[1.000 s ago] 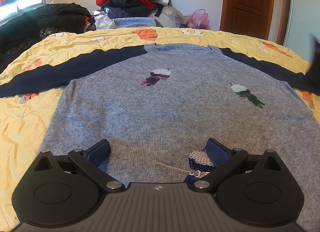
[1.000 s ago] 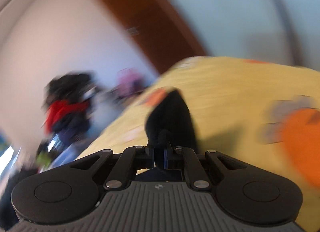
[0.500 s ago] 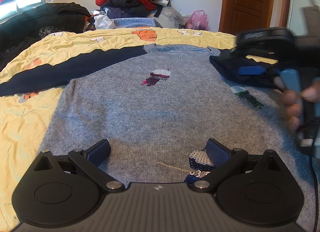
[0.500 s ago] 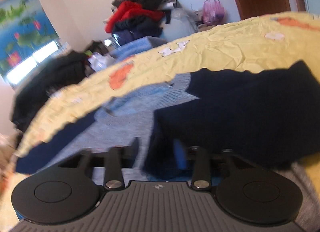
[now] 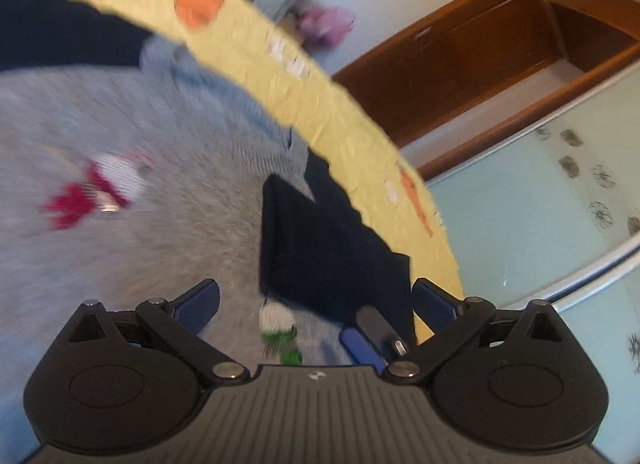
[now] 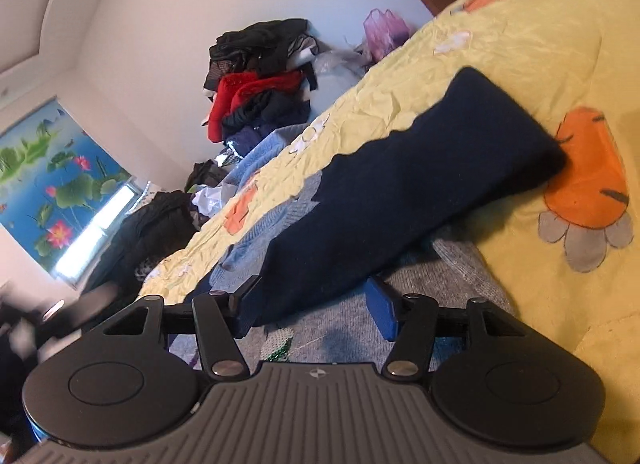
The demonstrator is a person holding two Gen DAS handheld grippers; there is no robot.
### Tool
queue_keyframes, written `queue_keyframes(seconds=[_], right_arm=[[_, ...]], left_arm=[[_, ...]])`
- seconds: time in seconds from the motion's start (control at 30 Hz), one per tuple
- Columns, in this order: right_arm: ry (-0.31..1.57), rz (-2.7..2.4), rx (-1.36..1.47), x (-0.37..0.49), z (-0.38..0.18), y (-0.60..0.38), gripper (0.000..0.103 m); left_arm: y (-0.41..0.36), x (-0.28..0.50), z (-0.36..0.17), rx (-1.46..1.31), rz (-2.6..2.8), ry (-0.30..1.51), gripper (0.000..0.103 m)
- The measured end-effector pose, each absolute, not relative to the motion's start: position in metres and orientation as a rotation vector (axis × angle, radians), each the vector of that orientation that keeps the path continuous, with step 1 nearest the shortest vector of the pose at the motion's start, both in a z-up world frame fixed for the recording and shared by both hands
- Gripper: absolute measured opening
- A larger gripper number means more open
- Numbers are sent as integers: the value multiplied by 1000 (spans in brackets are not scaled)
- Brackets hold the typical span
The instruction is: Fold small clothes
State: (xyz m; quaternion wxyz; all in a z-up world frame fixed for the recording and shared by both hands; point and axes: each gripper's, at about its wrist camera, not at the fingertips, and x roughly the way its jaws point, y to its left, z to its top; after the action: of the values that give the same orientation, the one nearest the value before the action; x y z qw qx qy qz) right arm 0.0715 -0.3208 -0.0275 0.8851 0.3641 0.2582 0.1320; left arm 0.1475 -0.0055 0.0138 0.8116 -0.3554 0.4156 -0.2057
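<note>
Grey sweater [image 5: 132,191] with dark navy sleeves, spread flat on a bed under a yellow sheet [image 6: 520,47]. The right sleeve [image 6: 400,191] lies folded inward across the sweater's body, its cuff end on the sheet beside an orange flower print [image 6: 588,183]. Left hand-held gripper [image 5: 316,304]: fingers spread wide, holding nothing, above the sweater near the folded sleeve. Right hand-held gripper [image 6: 316,304]: fingers spread apart, the sleeve's edge lying between them, not pinched. Clothes pile [image 6: 260,75] against the far wall.
</note>
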Motion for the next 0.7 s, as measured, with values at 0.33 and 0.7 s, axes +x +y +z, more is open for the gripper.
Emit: queue_keyframes(seconds=[0.33, 0.7], right_arm=[[521, 386, 864, 71, -32, -326, 62], [526, 367, 847, 75, -31, -324, 62]], left_arm=[[-49, 195, -2, -605, -374, 981, 10], [-30, 175, 30, -268, -226, 803, 7]])
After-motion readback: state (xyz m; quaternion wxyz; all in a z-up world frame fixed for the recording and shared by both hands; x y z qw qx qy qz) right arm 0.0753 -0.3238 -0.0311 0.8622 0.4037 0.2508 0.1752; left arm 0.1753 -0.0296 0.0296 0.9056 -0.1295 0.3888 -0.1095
